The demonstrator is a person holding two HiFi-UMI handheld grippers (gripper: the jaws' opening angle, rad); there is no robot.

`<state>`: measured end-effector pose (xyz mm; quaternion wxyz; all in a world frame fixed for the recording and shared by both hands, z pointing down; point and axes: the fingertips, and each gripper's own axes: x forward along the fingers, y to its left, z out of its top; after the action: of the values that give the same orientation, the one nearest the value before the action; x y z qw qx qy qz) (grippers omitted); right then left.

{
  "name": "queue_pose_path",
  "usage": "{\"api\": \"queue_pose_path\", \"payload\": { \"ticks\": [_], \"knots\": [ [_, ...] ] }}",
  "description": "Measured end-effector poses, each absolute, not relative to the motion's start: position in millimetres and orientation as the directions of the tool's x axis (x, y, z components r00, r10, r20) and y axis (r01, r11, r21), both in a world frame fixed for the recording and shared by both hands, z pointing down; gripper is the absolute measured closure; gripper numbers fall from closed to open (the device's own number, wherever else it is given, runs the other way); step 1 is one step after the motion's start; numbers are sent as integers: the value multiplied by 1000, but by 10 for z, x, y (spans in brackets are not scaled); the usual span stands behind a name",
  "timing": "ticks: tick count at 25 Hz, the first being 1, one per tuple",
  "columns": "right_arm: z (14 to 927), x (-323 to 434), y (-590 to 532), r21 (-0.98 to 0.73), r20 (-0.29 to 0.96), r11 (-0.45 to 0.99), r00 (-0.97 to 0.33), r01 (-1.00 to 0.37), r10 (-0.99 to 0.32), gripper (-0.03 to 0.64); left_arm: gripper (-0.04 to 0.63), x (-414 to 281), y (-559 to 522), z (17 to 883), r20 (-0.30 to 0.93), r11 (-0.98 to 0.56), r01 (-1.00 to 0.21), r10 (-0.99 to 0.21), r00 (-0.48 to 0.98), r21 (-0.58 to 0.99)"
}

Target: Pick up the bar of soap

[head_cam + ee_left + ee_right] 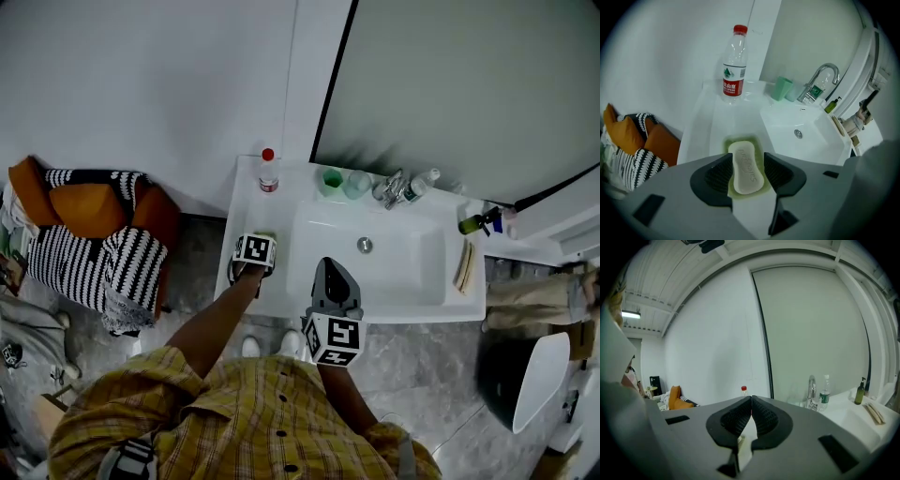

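Observation:
A pale bar of soap (747, 167) lies in a green dish (734, 141) on the white counter, left of the basin. My left gripper (747, 158) hangs just over it, open, its ribbed pads on either side of the bar without pressing it. In the head view the left gripper (253, 253) covers the dish, so the soap is hidden there. My right gripper (751, 401) is shut with nothing in it. It is held over the basin's front edge, as the right gripper (331, 272) shows in the head view.
A red-capped water bottle (734, 63) stands at the counter's back left. A green cup (781, 88) and a faucet (820, 77) stand behind the sink basin (417, 277). A cushioned orange chair with striped cloth (89, 225) sits left of the counter.

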<state>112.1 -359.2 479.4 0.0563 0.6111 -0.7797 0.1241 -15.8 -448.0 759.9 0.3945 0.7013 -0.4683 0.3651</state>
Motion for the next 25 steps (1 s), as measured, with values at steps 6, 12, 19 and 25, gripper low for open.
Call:
{"api": "queue_pose_path", "payload": {
  "ticks": [6, 12, 19, 25],
  "knots": [
    [4860, 1202, -3666, -130, 256, 214, -241, -968, -936, 598, 396, -143, -4544, 7804, 929, -249, -955, -285, 234, 164],
    [4943, 1214, -3730, -139, 272, 216, -247, -966, -930, 598, 396, -128, -4568, 7948, 959, -222, -966, -221, 180, 131],
    [5053, 1267, -3746, -155, 303, 203, -242, -967, -922, 598, 399, -124, -4608, 7967, 980, -261, -962, -156, 126, 82],
    [5056, 1318, -3754, -158, 297, 195, -235, -968, -926, 598, 400, -112, -4606, 7947, 974, -243, -965, -176, 141, 96]
  ]
}}
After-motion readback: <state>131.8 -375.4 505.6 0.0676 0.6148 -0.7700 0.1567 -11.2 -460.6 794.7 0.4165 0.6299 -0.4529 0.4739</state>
